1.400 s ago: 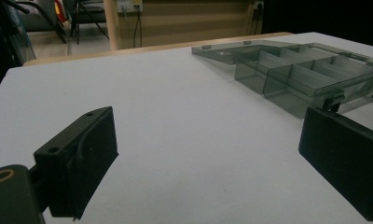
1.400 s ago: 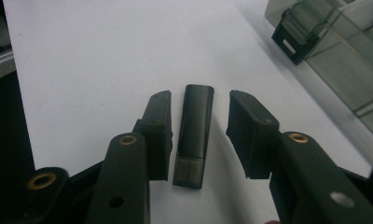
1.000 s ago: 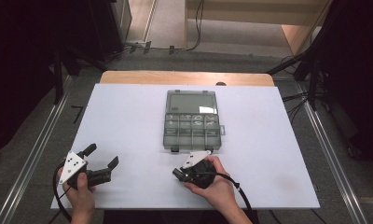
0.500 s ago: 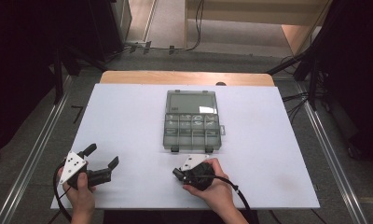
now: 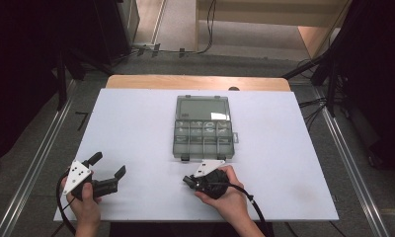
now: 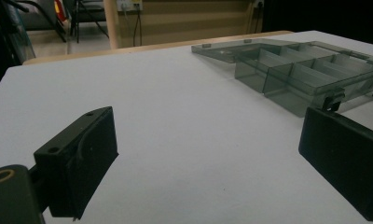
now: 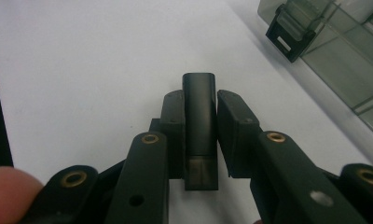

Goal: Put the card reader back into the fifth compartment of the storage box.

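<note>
From the high view, a white rectangular bench [image 5: 136,128] carries a smoky grey transparent plastic organiser box [image 5: 203,128] near its middle, lid folded open toward the far side and the divided compartments toward the person. The left tool [image 5: 109,170], held in the person's left hand [image 5: 84,202] at the near left corner of the bench, has its jaws spread wide and is well apart from the box. The right tool [image 5: 186,180], gripped by the right hand [image 5: 227,195], lies just in front of the box's near edge, its tip pointing to the left across the bench.

In the left gripper view, the two black jaws stand wide apart over bare white bench [image 6: 175,140] with nothing between them; the grey organiser box [image 6: 296,74] sits ahead and to the right, its compartments open.

In the right gripper view, the right tool [image 7: 201,112] is closed narrowly on a small dark rectangular stick-shaped piece [image 7: 199,126], which stands between the jaws and juts a little past their tips. One black latch [image 7: 292,30] of the organiser box [image 7: 357,60] shows at the upper right, near but apart from the held piece.
</note>
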The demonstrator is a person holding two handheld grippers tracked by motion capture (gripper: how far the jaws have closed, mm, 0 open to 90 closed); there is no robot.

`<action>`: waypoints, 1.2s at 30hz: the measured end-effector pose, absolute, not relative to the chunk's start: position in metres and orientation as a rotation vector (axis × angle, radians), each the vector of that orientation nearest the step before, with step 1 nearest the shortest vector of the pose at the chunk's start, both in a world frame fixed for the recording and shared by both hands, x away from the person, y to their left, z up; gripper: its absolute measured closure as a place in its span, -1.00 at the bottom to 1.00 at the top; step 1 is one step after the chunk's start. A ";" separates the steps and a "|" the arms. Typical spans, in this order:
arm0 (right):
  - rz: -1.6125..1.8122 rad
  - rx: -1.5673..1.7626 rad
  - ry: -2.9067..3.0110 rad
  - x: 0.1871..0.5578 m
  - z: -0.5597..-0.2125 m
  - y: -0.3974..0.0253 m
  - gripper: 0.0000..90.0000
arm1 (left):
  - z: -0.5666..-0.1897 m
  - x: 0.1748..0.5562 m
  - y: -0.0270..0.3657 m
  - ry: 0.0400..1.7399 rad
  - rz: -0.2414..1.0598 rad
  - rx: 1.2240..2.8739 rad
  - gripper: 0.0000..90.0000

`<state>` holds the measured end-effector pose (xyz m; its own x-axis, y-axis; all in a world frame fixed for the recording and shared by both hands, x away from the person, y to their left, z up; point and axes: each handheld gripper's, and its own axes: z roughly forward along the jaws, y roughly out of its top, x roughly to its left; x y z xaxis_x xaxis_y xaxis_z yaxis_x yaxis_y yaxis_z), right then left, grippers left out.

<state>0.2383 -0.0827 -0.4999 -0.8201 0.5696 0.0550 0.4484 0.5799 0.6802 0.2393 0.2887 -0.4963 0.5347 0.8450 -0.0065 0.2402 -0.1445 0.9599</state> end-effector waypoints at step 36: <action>1.121 0.852 2.617 0.252 -0.476 -0.091 0.58 | -0.496 0.239 0.289 0.922 0.686 1.675 -0.90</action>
<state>0.2518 -0.0906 -0.4755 -0.8225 0.5649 0.0659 0.4375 0.5545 0.7079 0.2393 0.2888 -0.4962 0.5378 0.8431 -0.0042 0.2383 -0.1472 0.9600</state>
